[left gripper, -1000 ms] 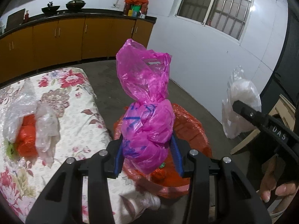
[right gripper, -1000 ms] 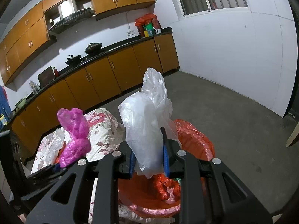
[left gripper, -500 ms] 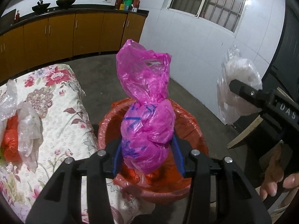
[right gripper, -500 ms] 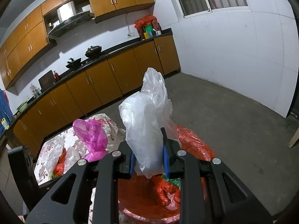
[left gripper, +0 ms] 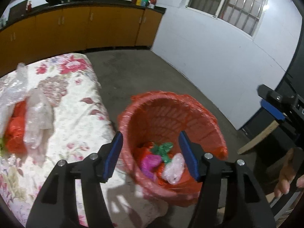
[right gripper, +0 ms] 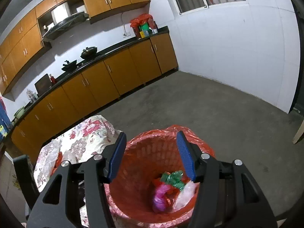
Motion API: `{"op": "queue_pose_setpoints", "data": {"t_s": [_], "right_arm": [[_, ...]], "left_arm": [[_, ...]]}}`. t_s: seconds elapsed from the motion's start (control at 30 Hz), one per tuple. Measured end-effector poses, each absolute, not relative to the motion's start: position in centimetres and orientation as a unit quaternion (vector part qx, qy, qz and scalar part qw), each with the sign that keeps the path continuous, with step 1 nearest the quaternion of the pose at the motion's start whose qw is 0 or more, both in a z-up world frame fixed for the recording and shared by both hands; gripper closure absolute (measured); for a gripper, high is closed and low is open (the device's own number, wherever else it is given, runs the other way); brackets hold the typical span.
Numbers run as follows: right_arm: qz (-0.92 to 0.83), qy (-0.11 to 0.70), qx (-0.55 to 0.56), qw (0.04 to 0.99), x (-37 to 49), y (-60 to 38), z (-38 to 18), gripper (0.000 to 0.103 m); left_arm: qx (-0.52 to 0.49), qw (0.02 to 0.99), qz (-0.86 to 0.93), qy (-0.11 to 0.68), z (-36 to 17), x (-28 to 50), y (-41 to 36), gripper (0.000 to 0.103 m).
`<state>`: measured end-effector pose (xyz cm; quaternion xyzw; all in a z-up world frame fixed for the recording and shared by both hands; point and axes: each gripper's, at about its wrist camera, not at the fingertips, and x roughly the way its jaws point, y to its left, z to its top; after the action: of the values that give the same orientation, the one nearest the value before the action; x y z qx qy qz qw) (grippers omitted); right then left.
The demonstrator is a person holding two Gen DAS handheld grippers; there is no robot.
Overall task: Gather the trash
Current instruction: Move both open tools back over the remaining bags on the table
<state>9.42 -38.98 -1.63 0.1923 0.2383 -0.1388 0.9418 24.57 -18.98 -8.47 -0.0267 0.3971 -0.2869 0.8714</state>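
Observation:
A red basket lined with a red bag [left gripper: 167, 110] [right gripper: 144, 157] stands on the floor beside the table. Inside it lie a pink bag [left gripper: 150, 161] [right gripper: 159, 195], a clear white bag [left gripper: 174, 168] [right gripper: 185, 192] and green and red scraps [left gripper: 163, 148]. My left gripper [left gripper: 151, 152] is open and empty above the basket. My right gripper [right gripper: 151, 155] is open and empty above the basket too; it also shows at the right edge of the left wrist view [left gripper: 273, 104]. On the floral tablecloth [left gripper: 76, 114] lie a red bag [left gripper: 15, 133] and clear plastic bags [left gripper: 38, 114].
Brown cabinets with a dark counter [right gripper: 106, 70] run along the far wall, with pots and a red bag of items on top. White walls with barred windows [left gripper: 228, 5] stand on the right. A wooden leg [left gripper: 256, 138] is at right. Grey concrete floor [right gripper: 209, 110] lies beyond the basket.
Both grippers have opened. The pink bag left my left gripper and the white bag left my right gripper; both now lie in the basket. Both views tilted down over the basket.

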Motion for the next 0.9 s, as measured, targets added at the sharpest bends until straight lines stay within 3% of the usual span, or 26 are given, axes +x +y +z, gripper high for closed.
{"op": "queue_pose_setpoints", "data": {"t_s": [0.5, 0.9], "right_arm": [[-0.113, 0.251, 0.151, 0.95, 10.8, -35.6, -1.5, 0.047], [-0.04, 0.279, 0.098, 0.954, 13.5, -29.8, -2.3, 0.047]], "left_arm": [[-0.028, 0.906, -0.2, 0.373, -8.0, 24.7, -12.2, 0.041], [-0.053, 0.935, -0.096, 0.337, -7.2, 25.2, -2.5, 0.041]]}}
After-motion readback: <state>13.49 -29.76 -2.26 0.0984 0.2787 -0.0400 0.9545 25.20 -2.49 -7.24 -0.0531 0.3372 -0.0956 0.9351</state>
